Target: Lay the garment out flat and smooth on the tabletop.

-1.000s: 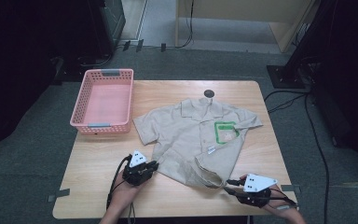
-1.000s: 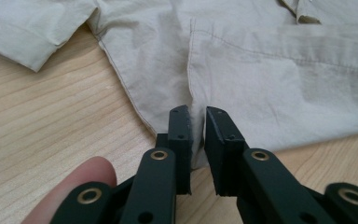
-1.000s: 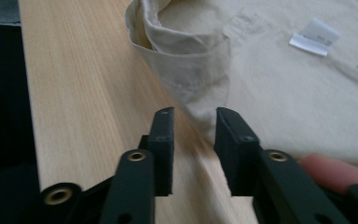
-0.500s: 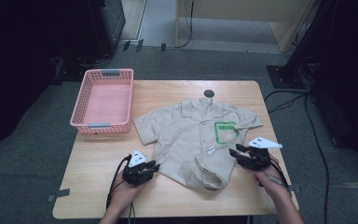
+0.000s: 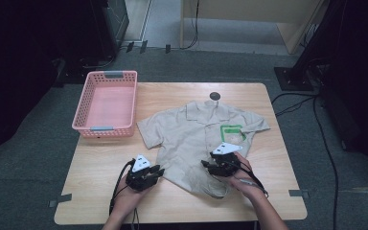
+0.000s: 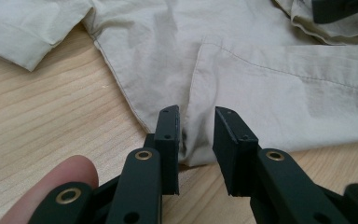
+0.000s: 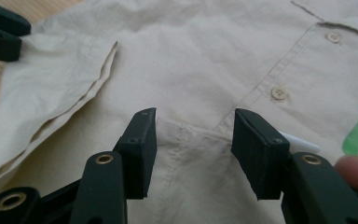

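A beige short-sleeved shirt (image 5: 196, 129) lies flat, front up, in the middle of the table, with a green patch (image 5: 232, 132) on its chest. My left gripper (image 5: 160, 169) rests at the shirt's lower left hem. In the left gripper view the left gripper (image 6: 196, 114) has a creased hem edge (image 6: 189, 140) between its jaws; they have just been opening and do not pinch it. My right gripper (image 5: 204, 164) hovers over the lower front by the button line (image 7: 278, 92). The right gripper (image 7: 195, 116) has just been opening, with cloth below it and nothing gripped.
A pink plastic basket (image 5: 103, 128) stands at the back left of the wooden table (image 5: 100, 191). A small dark round object (image 5: 214, 96) sits by the collar. The shirt's lower right corner is folded over as a loose flap (image 7: 51, 93). Bare wood lies along the front edge.
My right gripper has moved from the table's front right edge up and left onto the shirt's lower front, with its jaws wider apart. The left hand has stayed put.
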The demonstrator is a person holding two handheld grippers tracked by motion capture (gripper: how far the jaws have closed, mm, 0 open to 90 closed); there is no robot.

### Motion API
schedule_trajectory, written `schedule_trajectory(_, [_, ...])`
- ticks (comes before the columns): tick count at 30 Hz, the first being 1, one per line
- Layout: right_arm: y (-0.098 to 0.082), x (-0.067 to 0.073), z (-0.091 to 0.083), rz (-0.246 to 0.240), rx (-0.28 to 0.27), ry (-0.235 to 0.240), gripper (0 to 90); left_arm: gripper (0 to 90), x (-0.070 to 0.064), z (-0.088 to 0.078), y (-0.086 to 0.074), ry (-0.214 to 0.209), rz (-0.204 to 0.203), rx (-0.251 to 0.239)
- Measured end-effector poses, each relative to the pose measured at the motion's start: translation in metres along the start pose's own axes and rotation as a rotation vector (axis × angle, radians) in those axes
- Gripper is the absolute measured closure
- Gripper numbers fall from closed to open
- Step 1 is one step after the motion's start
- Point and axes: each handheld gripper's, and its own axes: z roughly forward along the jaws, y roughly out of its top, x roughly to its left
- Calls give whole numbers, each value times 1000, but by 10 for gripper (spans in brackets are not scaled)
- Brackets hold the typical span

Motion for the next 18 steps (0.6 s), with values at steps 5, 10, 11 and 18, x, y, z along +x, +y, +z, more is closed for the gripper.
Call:
schedule_trajectory(5, [-3, 7, 7, -29, 20, -19, 530, 719, 0, 0, 0, 0, -1, 0])
schedule_trajectory(10, [-5, 18, 10, -102, 27, -12, 573, 721, 0, 0, 0, 1, -1, -1])
schedule_trajectory(11, [-5, 19, 11, -111, 34, -24, 615, 722, 0, 0, 0, 2, 0, -1])
schedule_trajectory(18, [-9, 20, 9, -90, 28, -64, 894, 728, 0, 0, 0, 4, -1, -1])
